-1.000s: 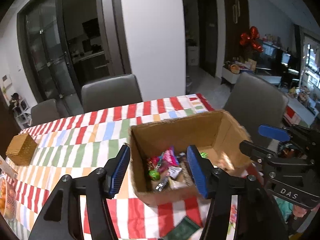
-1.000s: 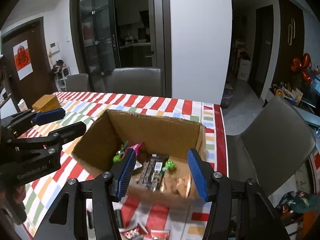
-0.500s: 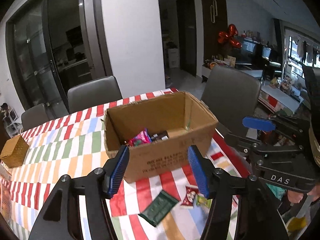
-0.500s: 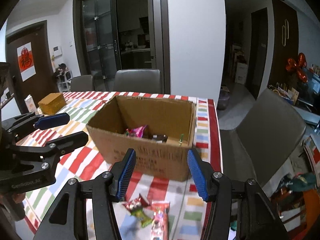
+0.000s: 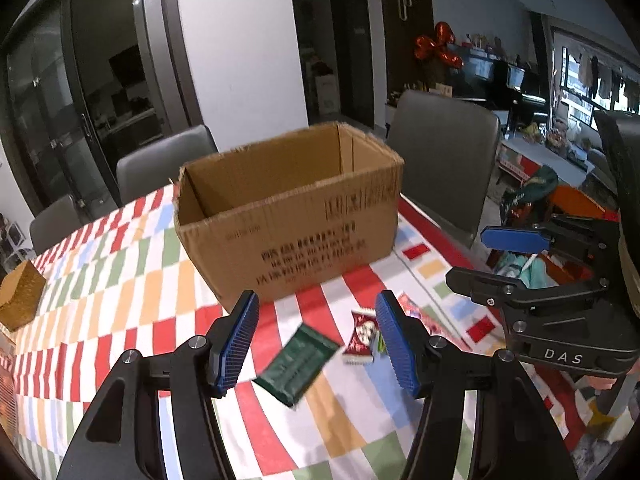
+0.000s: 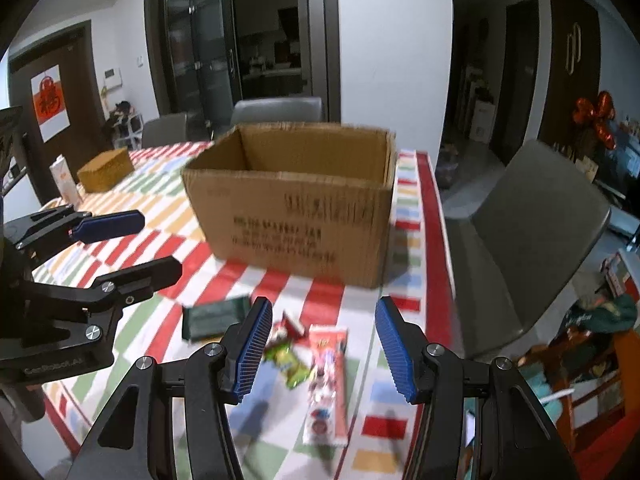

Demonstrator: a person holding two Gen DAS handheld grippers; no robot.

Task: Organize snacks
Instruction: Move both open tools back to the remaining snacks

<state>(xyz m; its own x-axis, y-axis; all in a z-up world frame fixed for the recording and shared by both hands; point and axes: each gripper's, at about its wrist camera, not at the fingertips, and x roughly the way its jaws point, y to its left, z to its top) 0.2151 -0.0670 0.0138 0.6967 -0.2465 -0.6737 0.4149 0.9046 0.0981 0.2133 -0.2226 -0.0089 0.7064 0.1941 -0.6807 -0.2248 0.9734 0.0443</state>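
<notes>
An open cardboard box (image 5: pixel 288 212) (image 6: pixel 296 204) stands on the striped tablecloth; its inside is hidden from here. In front of it lie loose snacks: a dark green packet (image 5: pixel 298 362) (image 6: pixel 214 316), a small red packet (image 5: pixel 362 336) (image 6: pixel 292 322), a green packet (image 6: pixel 290 364) and a long orange-red packet (image 6: pixel 326 380). My left gripper (image 5: pixel 318 344) is open and empty, low over the green packet. My right gripper (image 6: pixel 322 346) is open and empty, over the snacks. Each gripper shows in the other's view (image 5: pixel 516 260) (image 6: pixel 108 244).
A woven brown box (image 6: pixel 106 170) (image 5: pixel 20 300) and a carton (image 6: pixel 64 180) stand at the table's left. Grey chairs stand behind (image 6: pixel 276 110) and at the right end (image 6: pixel 528 232) (image 5: pixel 440 152). The table edge runs along the right, with clutter on the floor beyond.
Both grippers have pulled back from above the box and dropped lower. The box contents are now out of sight and the loose snacks on the cloth have come into view.
</notes>
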